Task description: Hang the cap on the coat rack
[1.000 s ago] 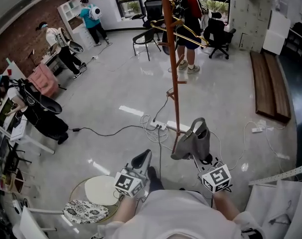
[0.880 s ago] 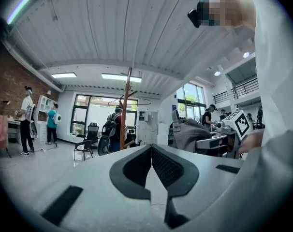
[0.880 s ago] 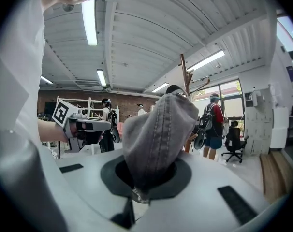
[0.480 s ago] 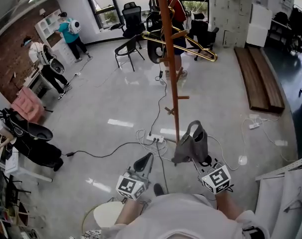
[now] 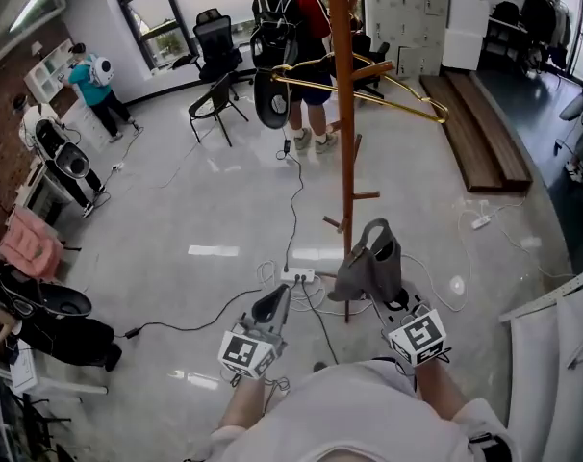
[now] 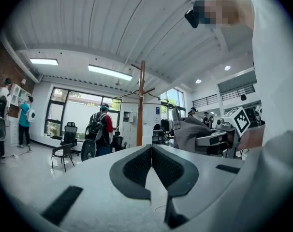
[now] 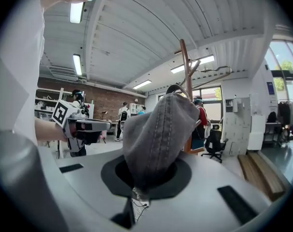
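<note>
A grey cap (image 5: 371,263) stands up from my right gripper (image 5: 386,295), which is shut on its lower edge. In the right gripper view the cap (image 7: 156,129) fills the middle, pinched in the right gripper (image 7: 145,179). The wooden coat rack (image 5: 345,123) rises just beyond the cap, its short pegs sticking out low on the pole. It also shows in the left gripper view as the coat rack (image 6: 141,105), and behind the cap as the coat rack (image 7: 186,64). My left gripper (image 5: 275,306) hangs to the cap's left, jaws shut on nothing, seen closed as the left gripper (image 6: 151,151).
Gold hangers (image 5: 378,77) hang from the rack's upper arms. A person with a backpack (image 5: 290,27) stands behind it. A power strip with cables (image 5: 297,277) lies on the floor by the base. Wooden benches (image 5: 474,128) lie at right, bags (image 5: 41,306) at left.
The head view has swung up and forward, so the rack stands closer and more central. Both grippers stay low in front, the cap still held. The round stool at bottom left has left the view.
</note>
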Demonstrator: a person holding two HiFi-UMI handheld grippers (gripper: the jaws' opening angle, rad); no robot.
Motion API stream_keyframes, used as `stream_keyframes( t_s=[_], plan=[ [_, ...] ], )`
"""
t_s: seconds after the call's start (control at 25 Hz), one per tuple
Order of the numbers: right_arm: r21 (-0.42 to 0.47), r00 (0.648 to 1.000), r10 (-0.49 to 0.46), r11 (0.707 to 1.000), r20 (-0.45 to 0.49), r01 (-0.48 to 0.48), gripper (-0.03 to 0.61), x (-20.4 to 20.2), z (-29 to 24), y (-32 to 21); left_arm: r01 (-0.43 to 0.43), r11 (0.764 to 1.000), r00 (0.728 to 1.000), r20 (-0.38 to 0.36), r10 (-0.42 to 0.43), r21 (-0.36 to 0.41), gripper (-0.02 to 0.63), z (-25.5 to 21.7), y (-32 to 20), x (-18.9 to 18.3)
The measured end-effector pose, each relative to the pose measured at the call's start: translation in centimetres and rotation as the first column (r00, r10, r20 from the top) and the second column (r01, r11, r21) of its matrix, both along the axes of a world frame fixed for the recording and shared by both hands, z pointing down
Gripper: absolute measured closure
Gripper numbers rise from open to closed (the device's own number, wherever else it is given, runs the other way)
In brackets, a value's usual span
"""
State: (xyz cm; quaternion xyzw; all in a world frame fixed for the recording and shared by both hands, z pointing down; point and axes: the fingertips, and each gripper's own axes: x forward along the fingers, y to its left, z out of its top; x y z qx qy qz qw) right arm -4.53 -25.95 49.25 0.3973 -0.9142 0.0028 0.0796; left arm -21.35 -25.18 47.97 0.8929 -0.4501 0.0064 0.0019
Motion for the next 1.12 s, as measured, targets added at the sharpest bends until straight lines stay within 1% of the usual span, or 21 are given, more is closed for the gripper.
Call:
stream_keyframes(
  t_s=[0.24, 0.36, 0.44, 0.52, 0.68, 0.8, 0.92, 1.12],
  plan=[
    [-0.016, 1.000, 0.026, 1.000, -0.008, -0.026, 0.560, -1.0, 1.0, -0.4, -0.019, 1.000, 1.000, -0.024, 0.018, -0.019, 0.604, 1.4, -0.6, -0.9],
    [-0.020, 1.000, 0.013, 1.000, -0.010, -0.014, 0.560, -1.3, 0.8, -1.0, -0.003, 0.999, 1.000, -0.029, 0.002, -0.032, 0.604, 1.6, -1.2, -1.2],
    [-0.024, 1.000, -0.001, 1.000, -0.012, 0.000, 0.560, -1.5, 0.4, -1.7, 0.017, 0.999, 0.999, -0.046, -0.019, -0.048, 0.604, 1.3, -1.8, -1.3],
    [-0.025, 1.000, -0.017, 1.000, -0.019, 0.017, 0.560, -1.4, 0.2, -2.2, 0.024, 0.999, 0.998, -0.060, -0.027, -0.047, 0.604, 1.1, -1.9, -0.8],
    [-0.031, 0.999, -0.031, 0.999, -0.028, 0.030, 0.560, -1.0, 0.7, -3.1, 0.030, 0.998, 0.999, -0.044, -0.032, -0.054, 0.604, 1.9, -1.8, -0.1],
    [-0.025, 0.999, -0.035, 0.999, -0.024, 0.034, 0.560, -0.8, -0.4, -3.9, 0.030, 0.998, 0.998, -0.061, -0.034, -0.060, 0.604, 1.8, -1.8, -0.1],
    [-0.011, 0.999, -0.035, 0.999, -0.023, 0.035, 0.560, -0.7, -1.5, -4.7, 0.041, 0.997, 0.998, -0.051, -0.045, -0.068, 0.604, 2.0, -2.1, -0.1],
    [-0.001, 0.999, -0.050, 0.999, 0.016, 0.050, 0.560, -1.3, -4.4, -6.2, 0.030, 0.998, 0.998, -0.049, -0.032, -0.057, 0.604, 2.0, -2.4, 0.2]
  ],
)
